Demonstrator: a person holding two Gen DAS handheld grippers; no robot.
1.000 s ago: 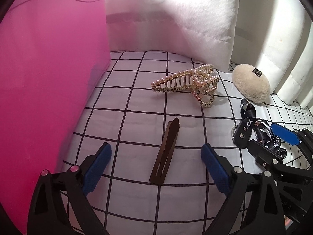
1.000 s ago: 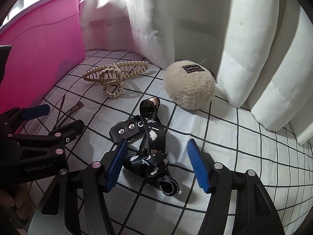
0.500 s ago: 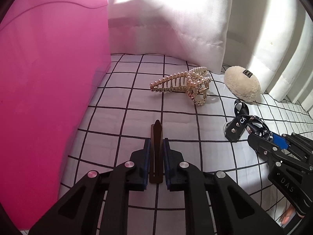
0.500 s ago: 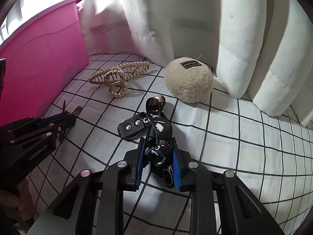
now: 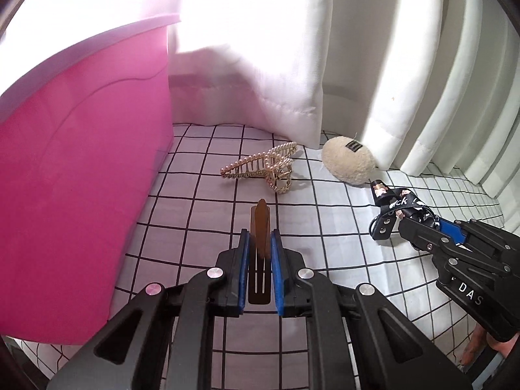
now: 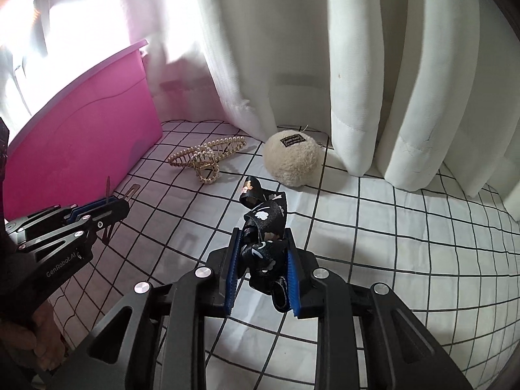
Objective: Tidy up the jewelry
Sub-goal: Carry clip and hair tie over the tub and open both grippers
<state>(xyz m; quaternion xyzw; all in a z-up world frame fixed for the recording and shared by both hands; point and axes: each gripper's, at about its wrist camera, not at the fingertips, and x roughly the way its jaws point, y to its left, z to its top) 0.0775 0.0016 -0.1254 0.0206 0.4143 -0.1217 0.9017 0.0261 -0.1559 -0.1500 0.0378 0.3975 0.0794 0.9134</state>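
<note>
A flat brown hair clip [image 5: 261,227] sticks up between the blue pads of my left gripper [image 5: 260,240], which is shut on it and holds it above the checked cloth. My right gripper [image 6: 261,243] is shut on a black printed strap with studs [image 6: 265,227], lifted off the cloth. In the left wrist view the right gripper [image 5: 419,221] shows at the right with the strap [image 5: 393,204] hanging from it. In the right wrist view the left gripper [image 6: 112,200] shows at the left with the clip [image 6: 108,186]. A pearl claw clip [image 5: 266,167] [image 6: 208,156] lies farther back on the cloth.
A pink bin [image 5: 74,178] [image 6: 78,143] stands at the left. A cream fluffy pom-pom [image 5: 349,162] [image 6: 291,159] lies against the white curtain [image 5: 406,65] at the back. The white cloth with black grid lines [image 6: 390,227] covers the surface. A hand shows at the lower left [image 6: 42,334].
Both grippers went from open to shut, the left on the brown hair clip, the right on the black strap. Both have since risen, lifting their items off the cloth.
</note>
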